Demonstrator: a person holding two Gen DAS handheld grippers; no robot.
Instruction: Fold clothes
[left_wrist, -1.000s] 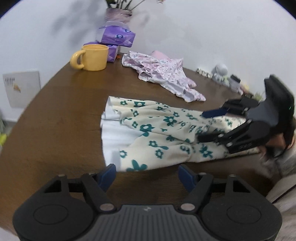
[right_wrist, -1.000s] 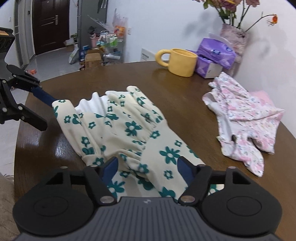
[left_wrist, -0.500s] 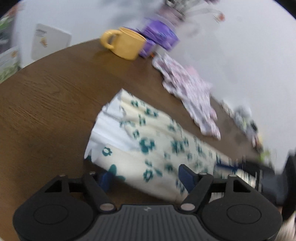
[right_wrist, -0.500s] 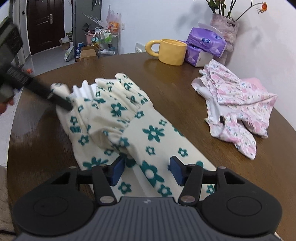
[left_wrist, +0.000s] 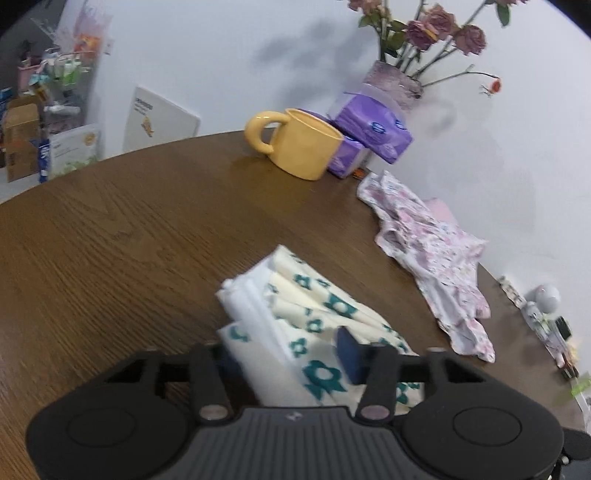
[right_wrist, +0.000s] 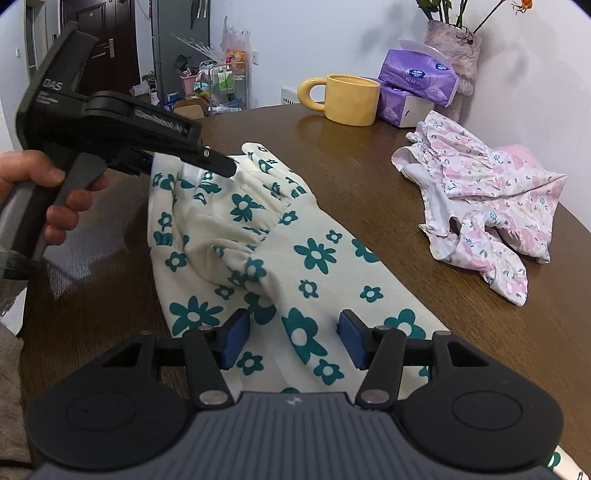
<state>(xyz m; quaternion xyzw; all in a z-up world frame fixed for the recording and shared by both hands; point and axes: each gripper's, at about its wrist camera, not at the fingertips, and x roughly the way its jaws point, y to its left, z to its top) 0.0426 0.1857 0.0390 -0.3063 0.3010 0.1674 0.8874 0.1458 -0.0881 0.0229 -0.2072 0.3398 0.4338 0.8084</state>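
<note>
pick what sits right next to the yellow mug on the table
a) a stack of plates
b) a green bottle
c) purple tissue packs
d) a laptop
c) In the right wrist view the purple tissue packs sit directly beside the yellow mug on the far part of the table, in front of the flower vase.

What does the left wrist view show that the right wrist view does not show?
Only the left wrist view shows the small grey figurine and trinkets at the table's far right edge.

Only the right wrist view shows the left gripper from outside, held by a bare hand, and the dark door.

Both show the cream garment with teal flowers, the yellow ceramic mug, the purple tissue packs, the pink floral garment and the brown wooden table.
</note>
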